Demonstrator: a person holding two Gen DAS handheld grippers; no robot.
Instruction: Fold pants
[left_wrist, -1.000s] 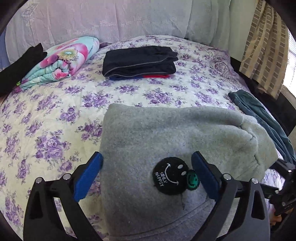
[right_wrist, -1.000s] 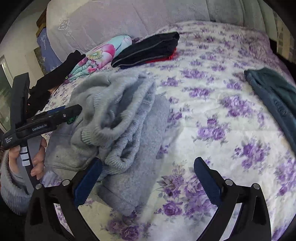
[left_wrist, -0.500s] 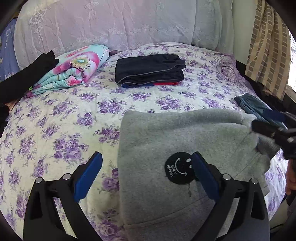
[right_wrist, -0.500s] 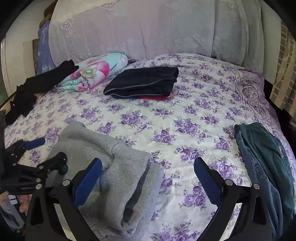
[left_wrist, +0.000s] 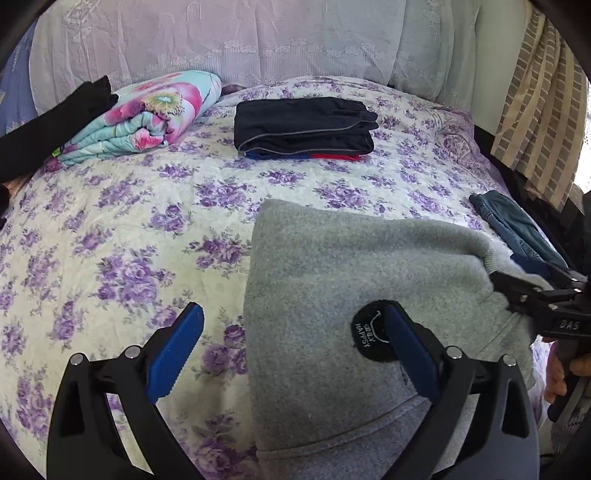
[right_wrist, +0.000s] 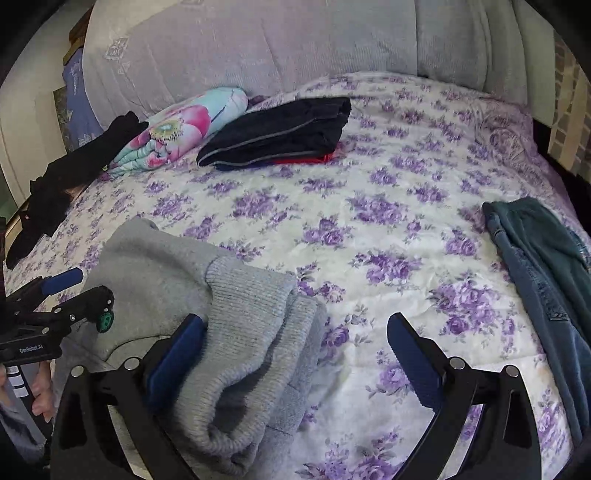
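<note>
Grey fleece pants (left_wrist: 351, 273) lie folded on the flowered bedspread (left_wrist: 122, 229), with a black smiley patch (left_wrist: 369, 334) on top. My left gripper (left_wrist: 291, 347) hovers open over their left edge, its right pad above the patch. In the right wrist view the pants (right_wrist: 166, 273) show a ribbed cuff (right_wrist: 251, 306) draped against the left pad of my open right gripper (right_wrist: 295, 354). Each gripper appears in the other's view: the right gripper (left_wrist: 524, 280) at the cuff end, the left gripper (right_wrist: 77, 290) at the patch end. Nothing is clamped.
A folded stack of dark clothes (left_wrist: 303, 127) sits at the far middle of the bed. A rolled floral blanket (left_wrist: 147, 114) and a black garment (right_wrist: 66, 173) lie far left. Teal jeans (right_wrist: 546, 258) lie along the right edge. Pillows (right_wrist: 258, 44) line the headboard.
Both grippers have drawn back from the grey pants. The left one has shifted to the pants' left side. The right one has settled beside the ribbed cuff. Jaws stayed wide throughout.
</note>
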